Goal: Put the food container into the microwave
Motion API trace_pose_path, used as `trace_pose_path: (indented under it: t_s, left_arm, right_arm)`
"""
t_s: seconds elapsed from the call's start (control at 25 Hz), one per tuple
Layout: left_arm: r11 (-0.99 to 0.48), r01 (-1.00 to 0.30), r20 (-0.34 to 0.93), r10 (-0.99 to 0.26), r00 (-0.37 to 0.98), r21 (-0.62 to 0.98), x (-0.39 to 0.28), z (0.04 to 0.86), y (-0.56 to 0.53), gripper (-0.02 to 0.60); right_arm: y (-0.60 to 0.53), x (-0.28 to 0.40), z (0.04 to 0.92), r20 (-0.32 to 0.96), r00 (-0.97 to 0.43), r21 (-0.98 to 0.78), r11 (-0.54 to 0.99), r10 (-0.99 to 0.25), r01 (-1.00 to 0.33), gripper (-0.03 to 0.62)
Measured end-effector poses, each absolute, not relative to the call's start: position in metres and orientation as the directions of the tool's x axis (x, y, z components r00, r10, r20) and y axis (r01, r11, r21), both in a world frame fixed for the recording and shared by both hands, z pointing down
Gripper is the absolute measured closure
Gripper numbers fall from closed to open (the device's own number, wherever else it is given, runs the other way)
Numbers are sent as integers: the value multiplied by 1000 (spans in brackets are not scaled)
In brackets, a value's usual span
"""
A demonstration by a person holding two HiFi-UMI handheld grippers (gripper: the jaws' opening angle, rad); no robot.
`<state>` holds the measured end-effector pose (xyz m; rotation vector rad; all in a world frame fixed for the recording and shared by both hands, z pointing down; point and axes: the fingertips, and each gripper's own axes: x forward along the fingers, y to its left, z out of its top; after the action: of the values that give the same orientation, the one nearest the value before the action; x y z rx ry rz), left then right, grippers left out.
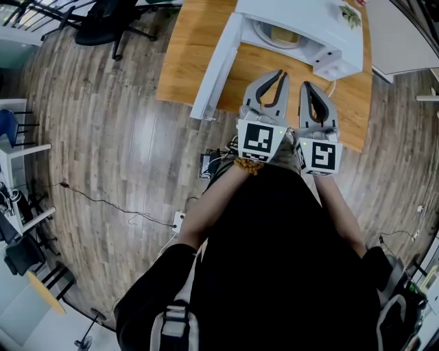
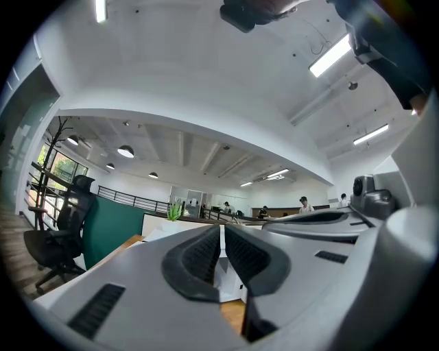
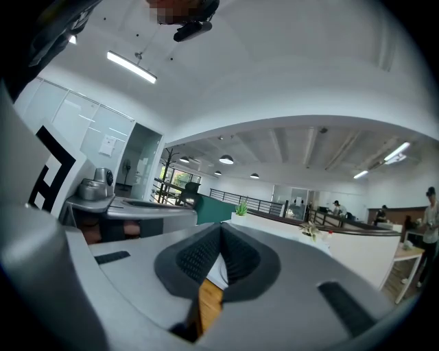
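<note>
We hold our left gripper and right gripper side by side over the wooden counter, each with its jaws closed together on nothing. Just beyond them the microwave stands with its door swung open, and the food container sits inside it.

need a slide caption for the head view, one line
Left tool and right tool, shut and empty, side by side before the open microwave with the food container inside.

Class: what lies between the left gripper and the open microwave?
Between left gripper and microwave, only bare tabletop, shown in the head view.
</note>
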<state>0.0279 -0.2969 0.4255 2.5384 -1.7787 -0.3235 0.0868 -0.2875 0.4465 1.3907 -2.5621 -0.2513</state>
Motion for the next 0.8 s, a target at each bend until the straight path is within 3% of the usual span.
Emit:
trace_pose_path:
  t_s: [0.8]
  left_arm:
    - [-347,-927,-141,-934,328,142,25,433,-294,543]
  right_arm:
    - [-287,81,456,132,-542,262,556,-830,-789,589]
